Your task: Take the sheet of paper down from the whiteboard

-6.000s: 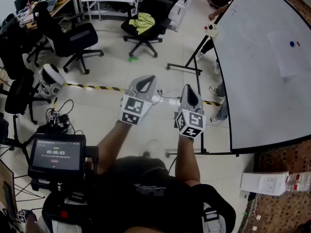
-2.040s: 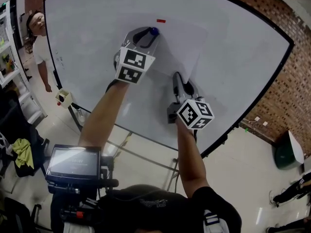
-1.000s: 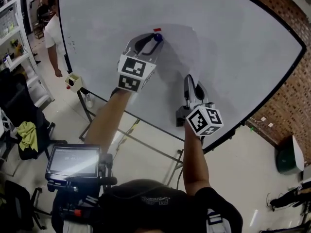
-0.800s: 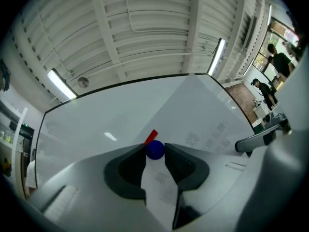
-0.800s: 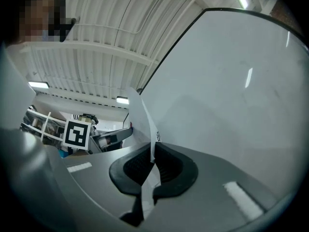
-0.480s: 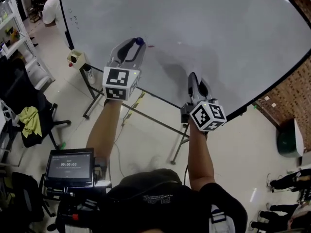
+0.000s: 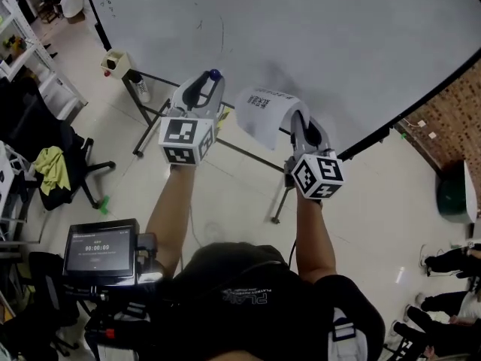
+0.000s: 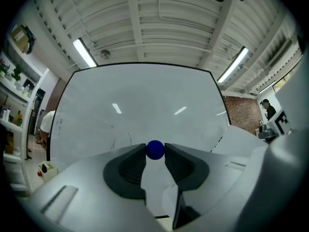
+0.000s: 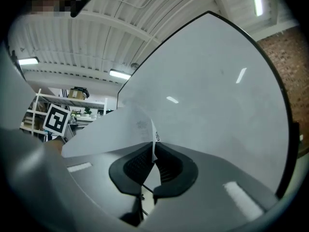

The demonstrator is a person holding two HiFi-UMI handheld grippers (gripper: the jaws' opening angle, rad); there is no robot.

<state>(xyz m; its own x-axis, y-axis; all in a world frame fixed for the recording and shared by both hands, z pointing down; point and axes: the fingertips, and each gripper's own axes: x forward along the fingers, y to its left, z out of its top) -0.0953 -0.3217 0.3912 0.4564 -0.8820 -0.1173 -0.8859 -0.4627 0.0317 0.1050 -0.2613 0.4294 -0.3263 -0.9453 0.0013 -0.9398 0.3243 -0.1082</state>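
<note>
The white sheet of paper (image 7: 263,116) is off the whiteboard (image 7: 316,28) and curls leftwards in the air, one edge pinched in my right gripper (image 7: 295,116). In the right gripper view that gripper (image 9: 153,151) is shut on the sheet (image 9: 111,128), which fans up and left before the whiteboard (image 9: 207,91). My left gripper (image 7: 213,79) is level with it to the left, below the board's lower edge. Its jaws (image 8: 155,151) are shut on a small round blue magnet (image 8: 155,149), the same magnet (image 7: 215,74) at the gripper's tip in the head view.
The whiteboard stands on a black frame with legs (image 7: 150,119) on the pale floor. A small box (image 7: 114,62) hangs at its lower left. An office chair with a yellow-green cloth (image 7: 51,177) and a mounted screen (image 7: 94,248) are at left. A brick wall (image 7: 458,111) rises at right.
Both grippers have come down and away from the whiteboard. The blue magnet left the board in the left gripper, and the sheet came off with the right gripper and now curls free.
</note>
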